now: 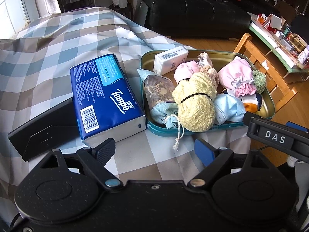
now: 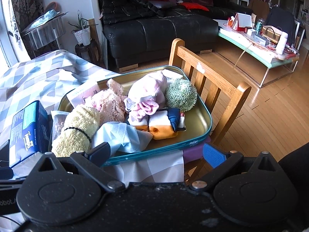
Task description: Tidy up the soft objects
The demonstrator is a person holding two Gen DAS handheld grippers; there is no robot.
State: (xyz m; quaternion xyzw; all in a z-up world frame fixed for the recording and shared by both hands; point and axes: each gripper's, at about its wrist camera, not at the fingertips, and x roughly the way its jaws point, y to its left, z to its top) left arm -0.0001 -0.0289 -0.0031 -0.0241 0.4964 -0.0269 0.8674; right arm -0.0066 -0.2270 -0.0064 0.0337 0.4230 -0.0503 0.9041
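Daylight enters from the window (image 1: 11, 19) far up-left of the claw, brightening the checked tablecloth (image 1: 58, 44). Beyond the claw the black sofa (image 2: 154, 32) sits dim. Fisheye curving bends both views' edges; focus stays sharp.

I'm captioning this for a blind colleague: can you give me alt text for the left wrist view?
A teal tin tray on a checked tablecloth is heaped with soft things: a yellow fuzzy bundle, pink pouch, blue face mask. A blue tissue pack lies left of it; the left gripper hangs open, empty, in front.

Tin (image 1: 146, 58) crowded; tissue pack (image 1: 104, 96) probably blocks its left.
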